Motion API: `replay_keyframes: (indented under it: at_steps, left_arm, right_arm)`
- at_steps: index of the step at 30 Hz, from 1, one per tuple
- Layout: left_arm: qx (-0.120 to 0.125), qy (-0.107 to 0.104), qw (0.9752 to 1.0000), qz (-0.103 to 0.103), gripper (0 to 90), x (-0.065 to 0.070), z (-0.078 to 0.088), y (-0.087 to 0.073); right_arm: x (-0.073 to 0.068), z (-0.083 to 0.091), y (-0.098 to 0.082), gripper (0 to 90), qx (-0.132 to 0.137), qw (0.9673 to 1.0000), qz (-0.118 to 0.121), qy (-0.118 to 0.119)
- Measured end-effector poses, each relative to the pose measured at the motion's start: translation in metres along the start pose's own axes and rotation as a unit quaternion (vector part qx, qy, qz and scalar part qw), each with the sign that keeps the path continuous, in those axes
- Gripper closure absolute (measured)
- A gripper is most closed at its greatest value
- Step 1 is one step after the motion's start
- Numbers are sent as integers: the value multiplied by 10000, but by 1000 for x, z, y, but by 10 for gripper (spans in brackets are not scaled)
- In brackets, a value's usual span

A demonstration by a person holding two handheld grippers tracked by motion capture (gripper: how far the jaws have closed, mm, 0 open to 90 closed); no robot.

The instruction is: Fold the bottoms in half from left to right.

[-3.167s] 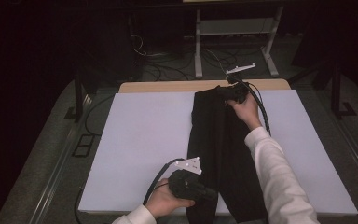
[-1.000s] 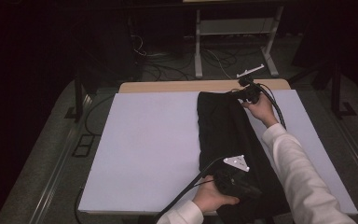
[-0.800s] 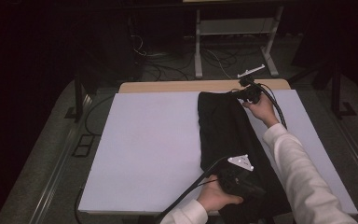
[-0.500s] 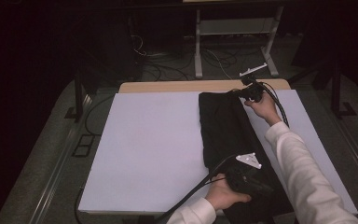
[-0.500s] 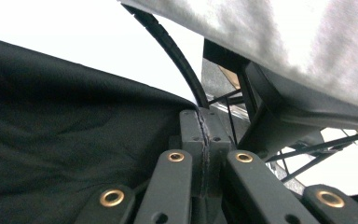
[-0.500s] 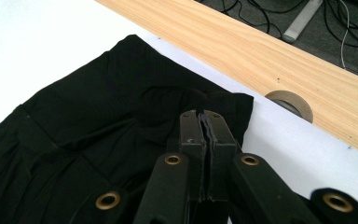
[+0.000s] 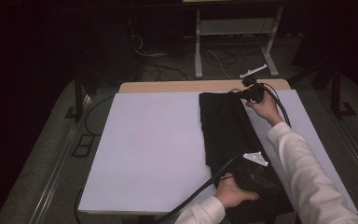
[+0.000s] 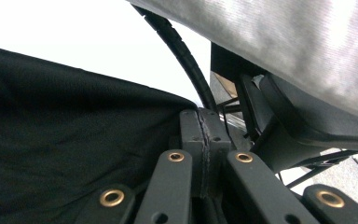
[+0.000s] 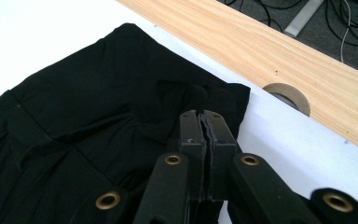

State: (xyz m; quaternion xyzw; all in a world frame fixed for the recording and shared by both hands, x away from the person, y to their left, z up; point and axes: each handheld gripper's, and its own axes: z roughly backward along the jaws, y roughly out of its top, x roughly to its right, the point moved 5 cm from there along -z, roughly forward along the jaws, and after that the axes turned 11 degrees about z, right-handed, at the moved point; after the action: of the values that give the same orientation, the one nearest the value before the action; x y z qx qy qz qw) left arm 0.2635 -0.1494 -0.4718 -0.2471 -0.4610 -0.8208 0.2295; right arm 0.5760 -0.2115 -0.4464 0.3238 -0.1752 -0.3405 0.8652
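Now | left gripper [image 7: 261,179] fingers clamped on black garment [image 7: 226,130] | right gripper [image 7: 251,93] fingers clamped on its far corner

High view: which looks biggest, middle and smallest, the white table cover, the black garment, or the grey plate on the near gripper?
1. White table cover, the largest by far.
2. Black garment, a long strip lying on the cover.
3. Grey plate, the smallest, though it sits nearer the camera.

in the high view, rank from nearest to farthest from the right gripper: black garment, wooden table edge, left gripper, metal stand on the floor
1. black garment: its far corner is at the right gripper.
2. wooden table edge: just beyond, along the far side.
3. metal stand: on the floor behind the table.
4. left gripper: at the garment's near end.
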Motion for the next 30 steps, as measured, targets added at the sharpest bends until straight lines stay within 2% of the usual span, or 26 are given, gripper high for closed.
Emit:
replay_keyframes:
  at_steps: [7, 9, 12, 14, 15, 17, 21, 25, 30]
  left_arm:
    - [-28, 13, 10000, 55, 889, -6, -14, 2]
    - [-71, 145, 9998, 69, 886, -10, -18, 2]
    - [-55, 144, 9996, 229, 871, -13, -20, 2]
    - [-98, 96, 9993, 333, 826, -13, -20, 1]
    - [-109, 114, 9993, 336, 798, -13, -21, 1]
    - [-104, 73, 9994, 318, 771, -13, -21, 1]
    - [-49, 17, 9996, 280, 663, -9, -20, 2]
    - [46, -4, 9998, 191, 540, -4, -17, 4]
    - [266, 94, 9996, 63, 382, 1, -10, 7]
  right_arm:
    - [2, -4, -3, 866, 11, 10000, -79, 29]
    - [3, -3, -5, 863, 13, 9999, -122, 42]
    - [3, -1, -12, 841, -3, 9995, -149, 288]
    - [4, 5, -19, 816, 50, 9987, -284, 414]
    - [4, 7, -23, 792, 40, 9985, -295, 449]
    - [6, 13, -31, 739, -6, 9990, -298, 340]
    - [11, 26, -42, 617, 181, 9980, -563, 230]
    - [13, 38, -45, 466, 374, 9959, -806, 175]
    - [10, 50, -45, 304, 467, 9953, -841, 150]
